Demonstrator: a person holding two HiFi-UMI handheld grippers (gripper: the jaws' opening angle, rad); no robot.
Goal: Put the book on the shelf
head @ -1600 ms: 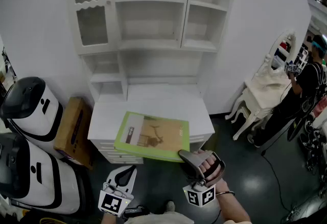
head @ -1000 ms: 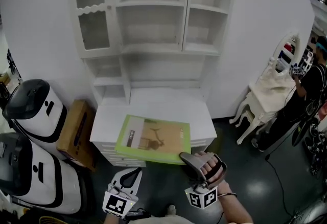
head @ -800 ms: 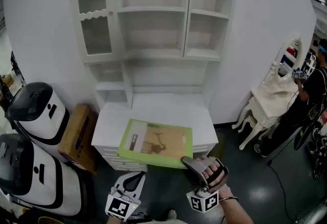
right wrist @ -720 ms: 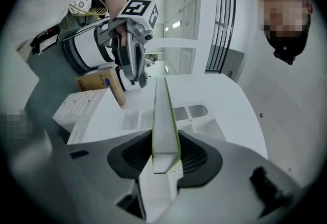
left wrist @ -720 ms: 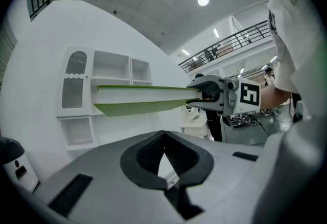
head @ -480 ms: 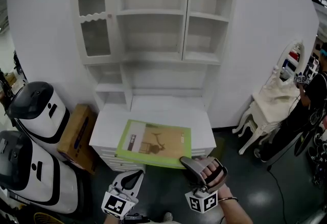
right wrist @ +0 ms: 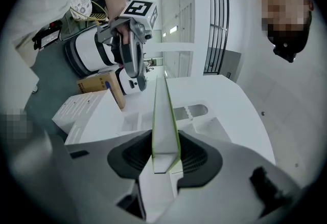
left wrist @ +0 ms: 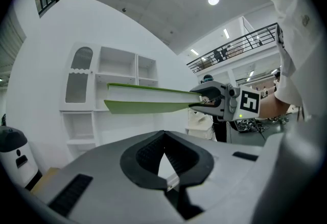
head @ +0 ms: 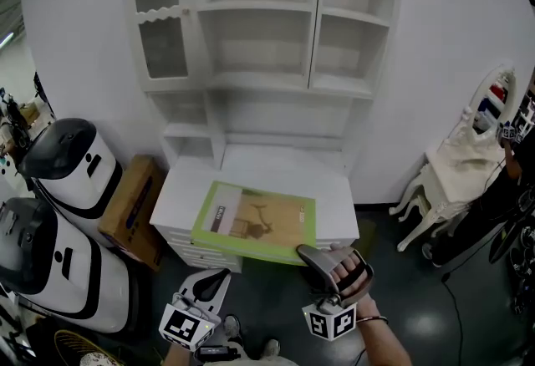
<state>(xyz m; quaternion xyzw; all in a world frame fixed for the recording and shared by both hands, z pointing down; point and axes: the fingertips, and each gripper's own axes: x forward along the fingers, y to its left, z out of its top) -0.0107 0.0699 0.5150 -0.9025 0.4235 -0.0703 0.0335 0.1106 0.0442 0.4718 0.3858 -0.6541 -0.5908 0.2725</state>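
While the right gripper [head: 313,255] is clamped on the near right corner of the green book [head: 255,221], we hold that book flat and level, cover up, over the front part of the white desk top [head: 284,162]. In the right gripper view the book's edge stands squarely between the two dark pads, which press on it from both sides. The left gripper view shows the book from the side, its green cover above and below the white pages, level in front of the white shelf unit [head: 267,76]. We cannot tell from above whether the book touches the desk top. The shelf unit rises behind the desk against the wall, its compartments open toward us. Our left gripper [head: 211,282] hangs low and to the left of the book, well apart from it, jaws together with nothing between them. Left of the desk we see a brown cardboard box [head: 134,210] leaning beside it and two white and black machines [head: 63,168] further out
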